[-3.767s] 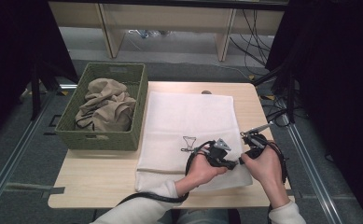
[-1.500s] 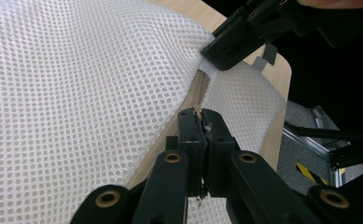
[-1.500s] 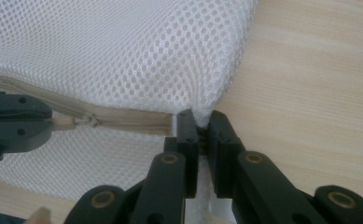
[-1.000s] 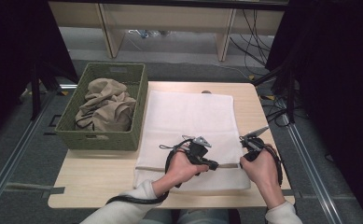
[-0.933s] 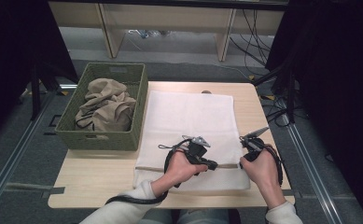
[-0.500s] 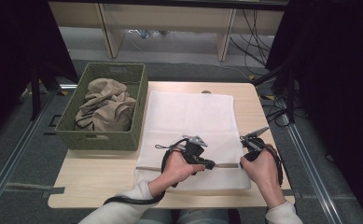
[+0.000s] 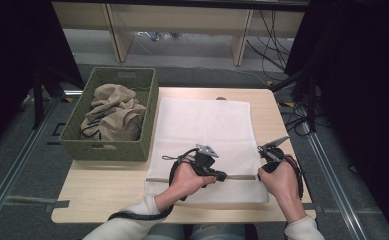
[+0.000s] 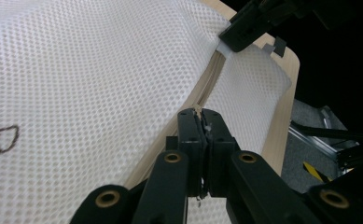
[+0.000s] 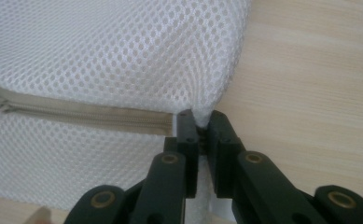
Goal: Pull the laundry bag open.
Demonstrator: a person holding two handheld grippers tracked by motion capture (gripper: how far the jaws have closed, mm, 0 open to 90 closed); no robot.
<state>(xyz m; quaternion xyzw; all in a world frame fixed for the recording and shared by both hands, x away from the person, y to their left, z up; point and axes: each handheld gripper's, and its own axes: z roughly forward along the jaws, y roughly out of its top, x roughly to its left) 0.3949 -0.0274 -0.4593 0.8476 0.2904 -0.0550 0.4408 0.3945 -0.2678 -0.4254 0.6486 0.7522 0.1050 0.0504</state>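
Observation:
A white mesh bag (image 7: 207, 125) lies flat on the wooden table (image 7: 102, 185), with a beige zipper (image 7: 239, 176) running across its near end. My left gripper (image 7: 225, 176) lies along the zipper line, shut on the small zipper pull (image 8: 198, 110) at its tips (image 8: 201, 112). The zipper (image 8: 212, 77) runs on from there to my right gripper (image 8: 244, 28). My right gripper (image 7: 258, 175) is shut on the bag's edge (image 9: 202, 109) at the right-hand end of the zipper (image 9: 76, 114), with a fold of mesh bunched above its tips (image 9: 200, 119).
A green woven basket (image 7: 117, 150) holding a crumpled beige cloth (image 7: 114, 112) stands at the table's left, touching the bag's side. Bare wood (image 9: 310, 70) lies right of the bag up to the table's edge. Cables trail on the floor beyond.
Since the earliest frame my left gripper has slid left along the zipper, away from the right gripper. Over the last second it moved only slightly left. The right gripper has stayed put.

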